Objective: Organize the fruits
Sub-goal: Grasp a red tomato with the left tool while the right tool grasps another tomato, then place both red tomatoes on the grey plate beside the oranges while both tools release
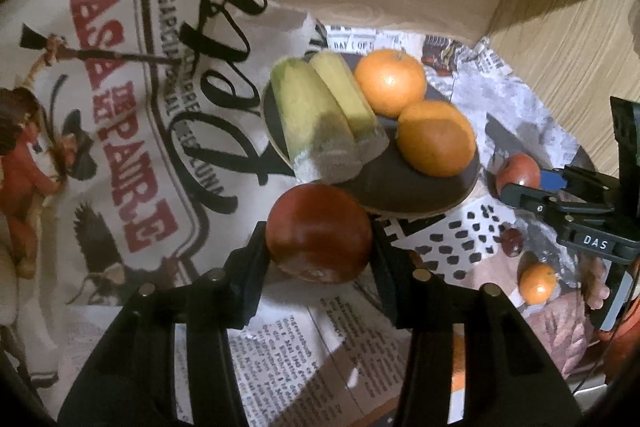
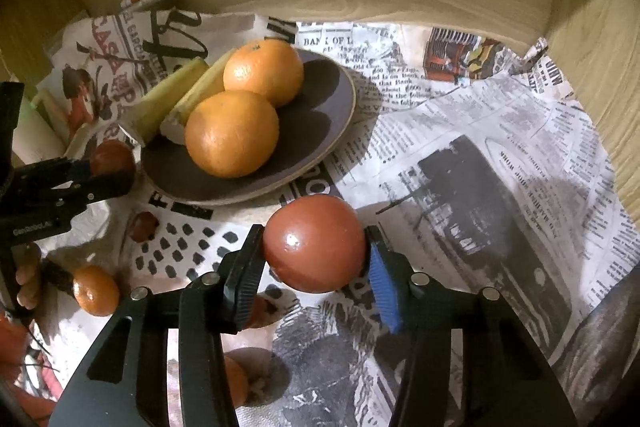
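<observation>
The plate (image 2: 340, 131) sits on newspaper sheets (image 2: 460, 131) inside a wooden nook, and it already carries a fair share of the fruit: two oranges, one nearer (image 2: 231, 133) and one behind it (image 2: 263, 73), touching each other, with two pale yellow-green wedges (image 1: 316, 115) lying side by side along the plate's far-left part, their cut ends reaching over the rim. Each hand is bringing something more. The left gripper (image 1: 320, 235) is closed around a dark red apple (image 1: 319, 231), pinched between both fingers just short of the plate's near edge. The right gripper (image 2: 314, 245) likewise grips a second red apple (image 2: 315, 242), one black finger and one blue-padded finger pressed against its sides, held over the newspaper in front of the plate. Whether either apple rests on the paper or hangs above it, I cannot tell. To my eye the job is past its middle: four pieces are on the plate, two apples are on their way, and there is bare space on the plate's near side for them. Still loose on the paper are a small orange (image 2: 95, 290), a small dark reddish fruit (image 2: 143, 225) near it, and what looks like another orange piece low down behind the right gripper's fingers, mostly hidden.
</observation>
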{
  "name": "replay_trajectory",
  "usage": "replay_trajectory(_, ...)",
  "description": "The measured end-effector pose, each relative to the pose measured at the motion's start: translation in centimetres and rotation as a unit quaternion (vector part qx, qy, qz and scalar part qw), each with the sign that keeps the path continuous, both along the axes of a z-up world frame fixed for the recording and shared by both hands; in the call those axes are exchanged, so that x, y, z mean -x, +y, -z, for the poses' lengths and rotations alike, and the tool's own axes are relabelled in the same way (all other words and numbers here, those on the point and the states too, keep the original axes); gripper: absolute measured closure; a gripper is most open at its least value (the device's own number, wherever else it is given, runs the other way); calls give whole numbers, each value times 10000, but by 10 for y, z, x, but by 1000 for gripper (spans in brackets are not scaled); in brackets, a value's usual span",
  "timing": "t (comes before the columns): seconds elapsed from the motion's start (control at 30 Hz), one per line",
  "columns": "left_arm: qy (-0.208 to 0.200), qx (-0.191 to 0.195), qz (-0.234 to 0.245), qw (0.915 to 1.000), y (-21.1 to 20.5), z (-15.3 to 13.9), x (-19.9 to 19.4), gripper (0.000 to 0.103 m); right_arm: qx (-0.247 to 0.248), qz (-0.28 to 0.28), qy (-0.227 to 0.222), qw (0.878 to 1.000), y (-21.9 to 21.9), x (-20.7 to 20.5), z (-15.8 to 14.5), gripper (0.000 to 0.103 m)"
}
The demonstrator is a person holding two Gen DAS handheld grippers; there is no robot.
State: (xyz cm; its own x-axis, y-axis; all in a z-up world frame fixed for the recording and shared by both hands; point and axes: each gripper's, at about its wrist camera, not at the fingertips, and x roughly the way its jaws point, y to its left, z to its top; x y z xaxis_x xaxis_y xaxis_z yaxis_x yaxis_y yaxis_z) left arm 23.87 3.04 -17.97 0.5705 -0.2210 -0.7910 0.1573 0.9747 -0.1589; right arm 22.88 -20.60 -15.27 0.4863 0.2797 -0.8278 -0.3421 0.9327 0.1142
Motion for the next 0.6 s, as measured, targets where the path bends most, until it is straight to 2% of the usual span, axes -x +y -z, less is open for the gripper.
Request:
replay_trajectory(0.37, -544, 72, -60, 9985, 0, -48, -2, 55, -118, -26, -501, 9987, 6, -8, -36, 57)
replay_trajectory(0.6, -628, 136, -166, 9978, -7, -57, -22, 55, -51, -132, -713, 9974, 16, -24, -49, 57)
